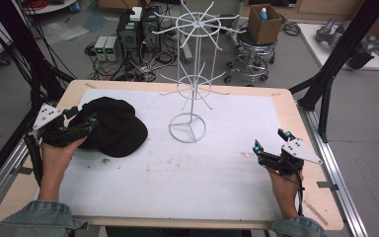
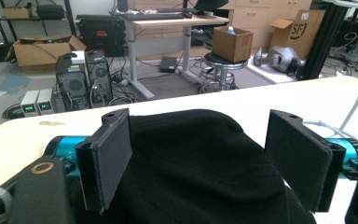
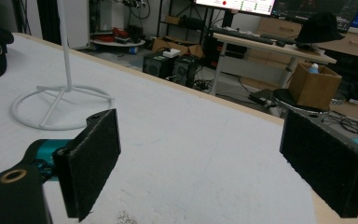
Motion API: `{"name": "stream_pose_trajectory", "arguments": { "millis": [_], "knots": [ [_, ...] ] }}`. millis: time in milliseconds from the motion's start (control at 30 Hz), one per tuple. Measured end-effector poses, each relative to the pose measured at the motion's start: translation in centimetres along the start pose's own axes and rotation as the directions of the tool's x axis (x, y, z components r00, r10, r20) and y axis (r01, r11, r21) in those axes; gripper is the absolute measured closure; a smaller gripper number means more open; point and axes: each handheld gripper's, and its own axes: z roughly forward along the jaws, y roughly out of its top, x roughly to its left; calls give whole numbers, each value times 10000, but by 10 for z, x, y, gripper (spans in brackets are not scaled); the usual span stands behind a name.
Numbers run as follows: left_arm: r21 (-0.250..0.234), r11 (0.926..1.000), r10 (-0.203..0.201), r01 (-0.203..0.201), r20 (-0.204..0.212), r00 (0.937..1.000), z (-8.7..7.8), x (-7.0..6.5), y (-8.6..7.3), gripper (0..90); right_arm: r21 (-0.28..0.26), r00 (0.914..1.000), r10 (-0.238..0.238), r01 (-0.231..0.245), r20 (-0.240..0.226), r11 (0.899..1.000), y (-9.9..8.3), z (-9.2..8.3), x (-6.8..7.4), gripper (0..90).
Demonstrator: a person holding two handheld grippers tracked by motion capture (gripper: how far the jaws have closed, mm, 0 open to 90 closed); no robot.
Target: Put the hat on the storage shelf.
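Black cap (image 1: 112,126) sits between the wide-open left gripper (image 1: 81,121) jaws; the right gripper (image 1: 271,143) is open too, near the white wire rack (image 1: 190,74).

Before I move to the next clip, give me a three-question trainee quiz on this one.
1. True or false: the left gripper is shut on the cap.
2. What stands at the table's middle? A) a mug B) a white wire rack C) a lamp
3. What is between the right gripper's jaws?

Key: 1. False: its jaws stand open, either side of the cap. 2. B. 3. Nothing; they are open over the white mat.
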Motion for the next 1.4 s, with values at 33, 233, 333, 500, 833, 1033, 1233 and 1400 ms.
{"name": "stream_pose_trajectory", "arguments": {
  "millis": [33,233,333,500,833,1033,1233,1400],
  "knots": [
    [14,10000,-18,18,18,10000,0,0,0,234,28,10000,12,-12,-18,10000,0,0,0,115],
    [-87,10000,-35,35,19,10000,0,0,0,236,63,10000,-30,30,-24,10000,0,0,0,115],
    [-21,10000,-44,44,4,10000,1,1,0,236,80,10000,-75,75,-17,9999,0,-2,1,115],
    [-113,9998,-139,138,-90,9999,0,2,0,235,106,9998,-173,174,-62,9998,0,0,3,115],
    [-74,9993,-377,373,-568,9977,-1,15,-7,234,279,9995,-260,264,-167,9993,-1,1,2,115],
    [102,9975,-687,701,-1015,9925,1,27,-19,232,320,9994,-294,300,-192,9990,-1,2,3,115],
    [-4,9958,-907,911,-1053,9903,7,32,-26,233,356,9995,-263,269,-157,9990,-1,2,4,115],
    [-84,9945,-1047,1045,-1142,9879,16,39,-32,233,367,9993,-336,342,-169,9987,-1,2,4,115]
  ]
}}
